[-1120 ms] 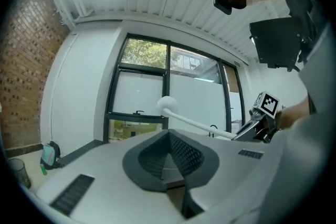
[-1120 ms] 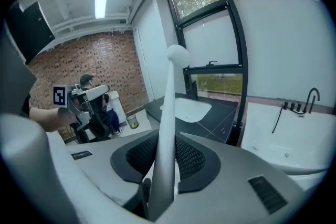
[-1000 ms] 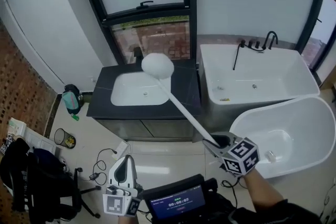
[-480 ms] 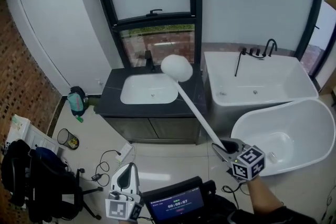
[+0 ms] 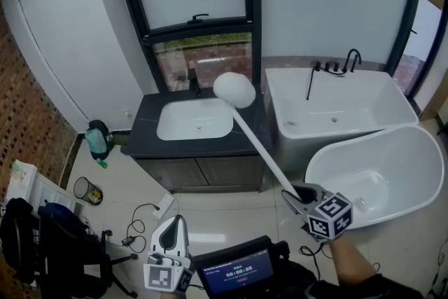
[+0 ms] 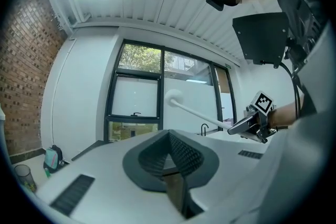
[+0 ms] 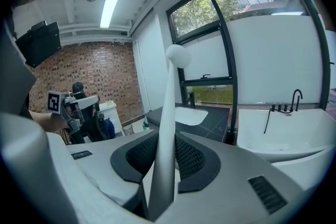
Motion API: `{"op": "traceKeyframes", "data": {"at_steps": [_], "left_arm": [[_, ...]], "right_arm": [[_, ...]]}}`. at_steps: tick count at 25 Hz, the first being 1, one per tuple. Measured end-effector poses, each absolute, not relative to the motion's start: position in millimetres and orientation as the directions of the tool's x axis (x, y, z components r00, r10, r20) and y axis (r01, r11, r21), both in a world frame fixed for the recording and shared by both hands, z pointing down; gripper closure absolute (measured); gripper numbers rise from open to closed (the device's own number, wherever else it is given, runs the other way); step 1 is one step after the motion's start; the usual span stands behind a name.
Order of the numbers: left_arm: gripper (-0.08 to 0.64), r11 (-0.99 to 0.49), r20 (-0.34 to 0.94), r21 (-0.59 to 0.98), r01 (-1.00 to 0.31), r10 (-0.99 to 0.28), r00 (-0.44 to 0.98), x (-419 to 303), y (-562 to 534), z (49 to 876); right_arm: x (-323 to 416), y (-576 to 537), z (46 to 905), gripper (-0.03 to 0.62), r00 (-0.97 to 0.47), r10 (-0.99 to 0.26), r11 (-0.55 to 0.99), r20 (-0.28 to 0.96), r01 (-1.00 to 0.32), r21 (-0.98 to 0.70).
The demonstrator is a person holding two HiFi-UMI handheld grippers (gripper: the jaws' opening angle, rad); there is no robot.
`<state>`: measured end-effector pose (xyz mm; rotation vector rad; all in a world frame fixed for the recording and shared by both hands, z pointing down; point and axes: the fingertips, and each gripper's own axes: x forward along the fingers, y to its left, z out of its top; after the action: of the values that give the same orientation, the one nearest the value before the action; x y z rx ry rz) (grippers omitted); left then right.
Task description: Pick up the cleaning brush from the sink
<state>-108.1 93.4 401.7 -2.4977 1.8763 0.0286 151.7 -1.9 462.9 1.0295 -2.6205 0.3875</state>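
The cleaning brush [image 5: 262, 149] — a slim, smooth white rod ending in a rounded, matte white bulb — is lifted clear of the sink [image 5: 175, 128], its head above the basin's right rim. The right gripper [image 5: 297, 194] clamps ribbed dark pads on the handle's lower end. Well in front of the sink, the left gripper [image 5: 172, 226] has its jaws pressed together, empty.

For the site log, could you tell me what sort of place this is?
Likely a bathroom, perhaps a showroom: a sink in a dark counter, a square tub and an oval bathtub.
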Motion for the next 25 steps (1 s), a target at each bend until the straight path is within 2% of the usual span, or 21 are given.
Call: {"op": "traceKeyframes", "data": {"at_steps": [10,25], "left_arm": [[0.551,-0.299,-0.022,-0.007,-0.954,-0.954,0.299,-119,93,403],[0.551,-0.268,-0.012,-0.016,-0.963,-0.963,0.269,-110,85,400]], "right_arm": [[138,0,461,0.525,-0.694,-0.619,0.706,0.369,-0.697,-0.127],[157,-19,463,0.526,-0.688,-0.618,0.709,0.381,-0.696,-0.108]]}}
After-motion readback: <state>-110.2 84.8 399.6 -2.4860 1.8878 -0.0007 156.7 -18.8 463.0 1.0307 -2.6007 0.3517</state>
